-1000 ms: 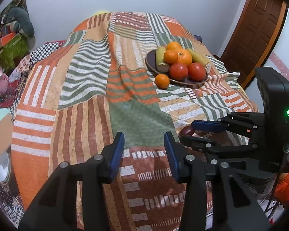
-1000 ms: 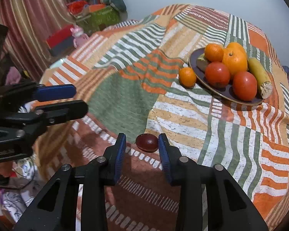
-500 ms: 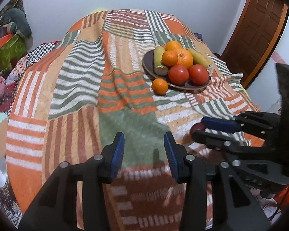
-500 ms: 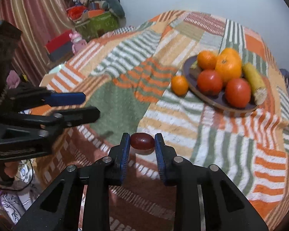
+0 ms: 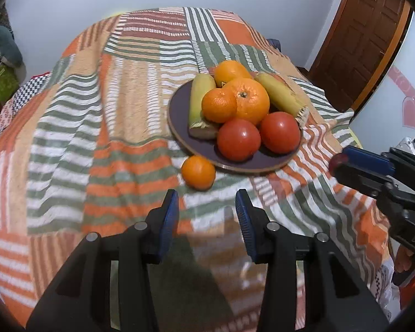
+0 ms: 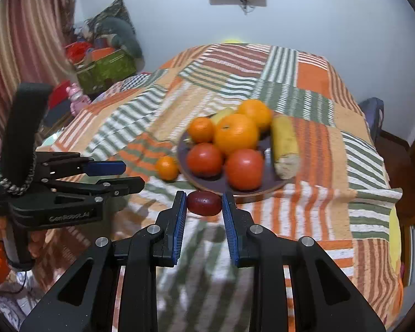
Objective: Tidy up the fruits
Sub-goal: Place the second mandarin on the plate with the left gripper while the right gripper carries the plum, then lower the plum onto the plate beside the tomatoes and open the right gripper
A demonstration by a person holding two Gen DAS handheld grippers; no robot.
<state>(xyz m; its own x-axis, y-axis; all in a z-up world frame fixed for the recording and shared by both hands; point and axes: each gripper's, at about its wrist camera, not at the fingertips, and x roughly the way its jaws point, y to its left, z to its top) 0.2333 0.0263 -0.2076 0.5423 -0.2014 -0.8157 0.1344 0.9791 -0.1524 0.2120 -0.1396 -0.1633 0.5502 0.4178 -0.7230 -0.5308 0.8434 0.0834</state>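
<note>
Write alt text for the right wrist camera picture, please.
The right gripper pinches a small dark red fruit above a striped patchwork blanket. Just beyond, a dark plate holds tomatoes, oranges and corn, with one small orange beside it. The left gripper hovers empty at left.

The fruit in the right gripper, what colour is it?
Dark red fruit, clearest in the right wrist view.

Glossy tomatoes [image 5: 238, 139], nubby woven blanket [image 5: 69, 138], seemingly matt plate [image 5: 179, 110]

Dark red plum [image 6: 204, 202] clamped between hand-held gripper pads, lifted above the bedspread. Lone small orange [image 5: 198, 172] lies just beside the dark plate [image 5: 179, 116] heaped with oranges, tomatoes, corn.
</note>
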